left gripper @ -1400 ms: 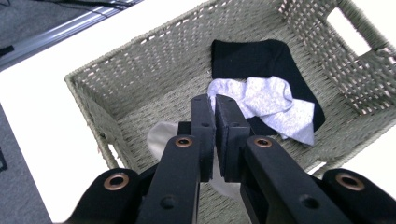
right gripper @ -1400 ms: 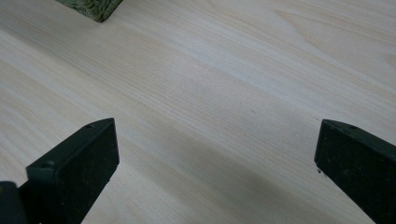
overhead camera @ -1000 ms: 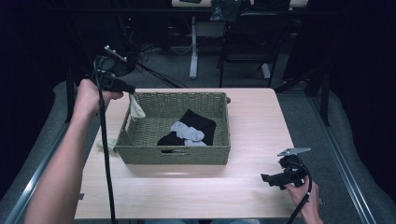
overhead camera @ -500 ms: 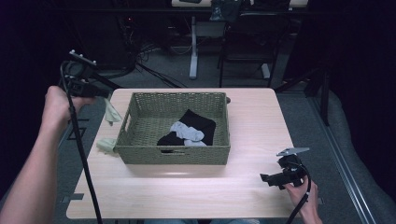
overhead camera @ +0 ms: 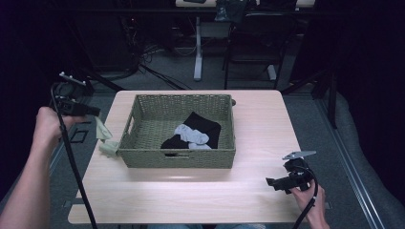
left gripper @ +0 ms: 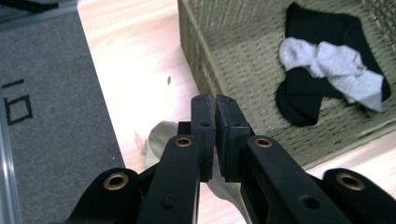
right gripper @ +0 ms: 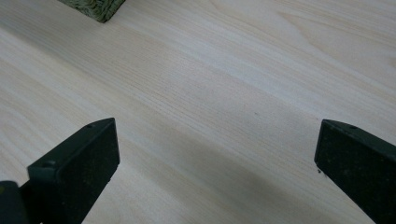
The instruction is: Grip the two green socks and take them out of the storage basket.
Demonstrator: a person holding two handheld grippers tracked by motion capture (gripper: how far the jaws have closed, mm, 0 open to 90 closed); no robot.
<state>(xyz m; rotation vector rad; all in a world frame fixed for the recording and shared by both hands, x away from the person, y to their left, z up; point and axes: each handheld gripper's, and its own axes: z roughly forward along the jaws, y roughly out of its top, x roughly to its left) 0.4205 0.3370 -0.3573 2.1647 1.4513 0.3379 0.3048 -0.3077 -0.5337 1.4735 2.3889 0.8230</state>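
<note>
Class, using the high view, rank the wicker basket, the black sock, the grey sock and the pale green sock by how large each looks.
1. wicker basket
2. black sock
3. grey sock and pale green sock: these look alike in size, and both are bunched, so I won't rank them.

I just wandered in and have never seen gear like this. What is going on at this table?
A person holds a two-jaw gripper in each hand. The left gripper is shut on a pale green sock that hangs beside the left wall of a woven basket, its lower end on the table. Inside the basket lie a black sock and a grey sock. The right gripper rests open near the table's front right corner, holding nothing.
</note>
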